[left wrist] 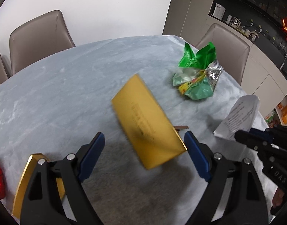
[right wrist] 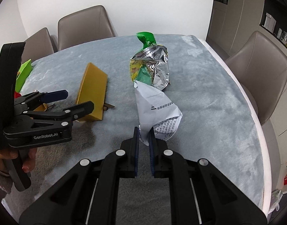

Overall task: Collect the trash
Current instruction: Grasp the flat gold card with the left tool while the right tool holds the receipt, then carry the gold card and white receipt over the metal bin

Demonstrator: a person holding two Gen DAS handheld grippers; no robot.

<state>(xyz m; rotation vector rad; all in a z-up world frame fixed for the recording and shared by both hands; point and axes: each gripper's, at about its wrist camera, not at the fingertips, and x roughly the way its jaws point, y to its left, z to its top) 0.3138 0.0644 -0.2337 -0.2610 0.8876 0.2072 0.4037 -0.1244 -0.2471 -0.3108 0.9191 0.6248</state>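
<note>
While right tool (right wrist: 144, 136) pinches paper (right wrist: 158, 108) — left tool (left wrist: 144, 146) gapes.

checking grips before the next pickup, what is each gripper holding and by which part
The right gripper is shut on the lower end of the crumpled printed paper. The left gripper is open, holding nothing; the gold box lies between its fingers.
</note>
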